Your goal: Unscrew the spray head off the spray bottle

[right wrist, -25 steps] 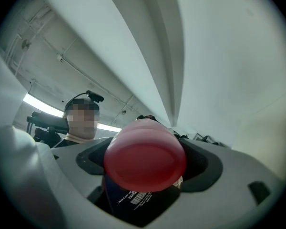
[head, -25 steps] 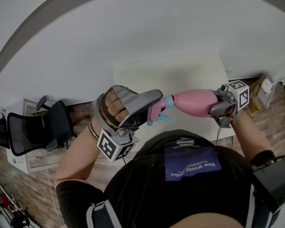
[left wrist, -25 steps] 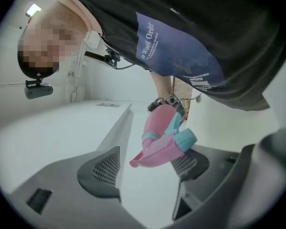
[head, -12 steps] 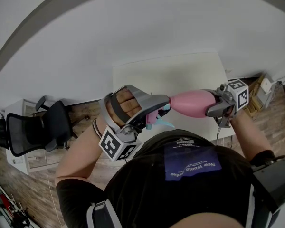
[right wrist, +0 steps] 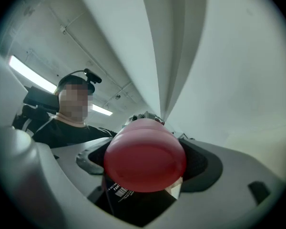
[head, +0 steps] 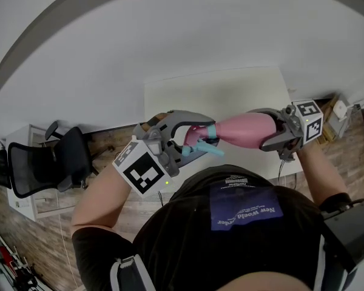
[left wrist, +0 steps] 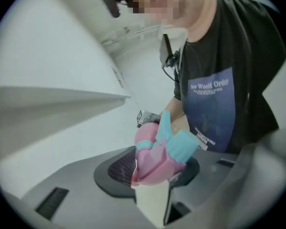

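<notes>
Pink-and-teal plastic spray head (left wrist: pixel 155 157) is light and stiff, I'd judge; my left gripper (head: pixel 193 142) has just closed on its body, while my right gripper (head: pixel 276 133) clamps the slick pink plastic bottle (head: pixel 246 129) at its base.

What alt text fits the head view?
A person holds a pink bottle level in mid-air: the right gripper grips its body, and the fingers of the left gripper have just closed on the spray head. Below are a white table and a black chair.
</notes>
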`<state>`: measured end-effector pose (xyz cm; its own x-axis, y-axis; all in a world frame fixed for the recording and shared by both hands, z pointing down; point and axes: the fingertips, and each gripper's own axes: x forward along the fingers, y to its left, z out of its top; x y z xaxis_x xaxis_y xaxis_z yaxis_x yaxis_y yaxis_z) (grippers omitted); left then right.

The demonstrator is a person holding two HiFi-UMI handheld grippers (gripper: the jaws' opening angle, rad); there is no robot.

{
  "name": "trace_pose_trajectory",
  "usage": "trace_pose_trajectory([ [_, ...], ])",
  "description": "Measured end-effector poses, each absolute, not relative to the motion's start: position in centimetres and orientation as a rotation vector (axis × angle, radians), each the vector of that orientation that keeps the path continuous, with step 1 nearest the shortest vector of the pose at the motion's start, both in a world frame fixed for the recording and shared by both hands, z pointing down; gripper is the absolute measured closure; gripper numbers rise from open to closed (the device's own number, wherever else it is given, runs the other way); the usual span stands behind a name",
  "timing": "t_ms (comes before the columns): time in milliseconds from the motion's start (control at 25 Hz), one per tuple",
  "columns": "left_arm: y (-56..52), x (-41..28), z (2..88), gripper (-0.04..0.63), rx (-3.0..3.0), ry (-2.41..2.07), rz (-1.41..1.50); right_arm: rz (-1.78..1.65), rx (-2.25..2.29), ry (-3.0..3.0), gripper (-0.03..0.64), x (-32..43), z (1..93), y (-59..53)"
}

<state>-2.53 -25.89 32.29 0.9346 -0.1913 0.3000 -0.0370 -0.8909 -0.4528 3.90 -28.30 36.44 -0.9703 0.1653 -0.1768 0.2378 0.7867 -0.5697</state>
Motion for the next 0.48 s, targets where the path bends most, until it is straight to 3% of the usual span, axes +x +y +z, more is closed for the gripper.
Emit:
trace_pose_trajectory([
  [480, -25.9, -3.5, 34.8, 0.453, -3.805, -0.100, -0.294, -0.296, 0.209, 3.226, 0.198, 3.8, 35.8, -26.8],
])
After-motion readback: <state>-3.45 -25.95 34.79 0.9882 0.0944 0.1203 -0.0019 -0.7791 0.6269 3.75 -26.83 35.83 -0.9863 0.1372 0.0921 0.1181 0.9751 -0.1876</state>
